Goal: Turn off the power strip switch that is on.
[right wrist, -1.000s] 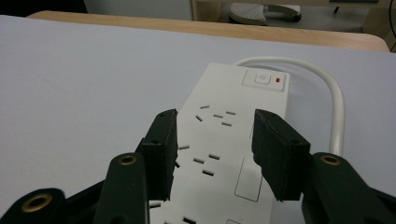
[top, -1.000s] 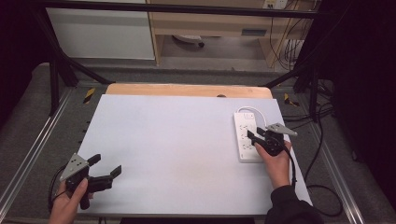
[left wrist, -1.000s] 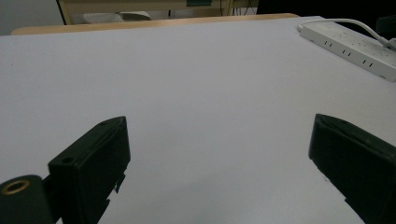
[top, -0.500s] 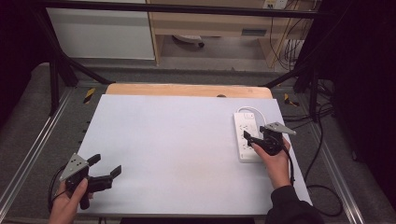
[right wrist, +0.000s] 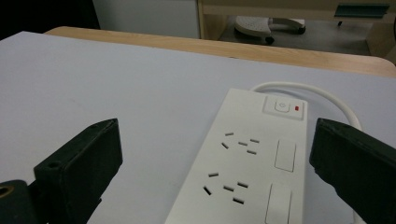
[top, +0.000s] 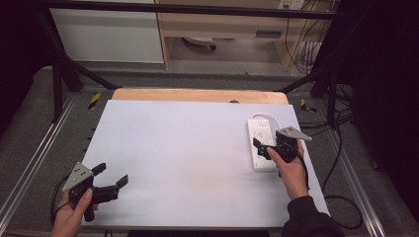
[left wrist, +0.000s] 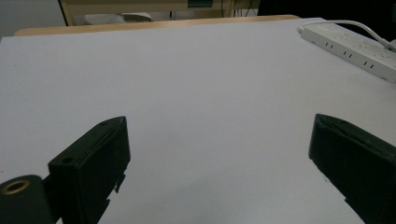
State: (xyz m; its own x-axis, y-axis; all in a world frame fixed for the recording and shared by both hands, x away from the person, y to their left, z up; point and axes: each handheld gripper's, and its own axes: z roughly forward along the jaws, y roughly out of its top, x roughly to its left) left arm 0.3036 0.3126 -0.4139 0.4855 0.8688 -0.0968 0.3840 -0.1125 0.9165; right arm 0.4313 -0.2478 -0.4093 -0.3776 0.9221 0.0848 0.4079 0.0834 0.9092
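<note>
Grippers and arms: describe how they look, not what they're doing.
Both grippers, left and right, are black, each with two blocky black fingers and a grey three-cornered plate on top. The left finger base shows a brass-coloured ring. A black cable trails from each. The right arm wears a dark sleeve; the left forearm shows none.

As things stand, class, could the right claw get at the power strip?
Probably yes: the right claw, open, hovers directly over the power strip, with nothing between its jaws and the strip.
</note>
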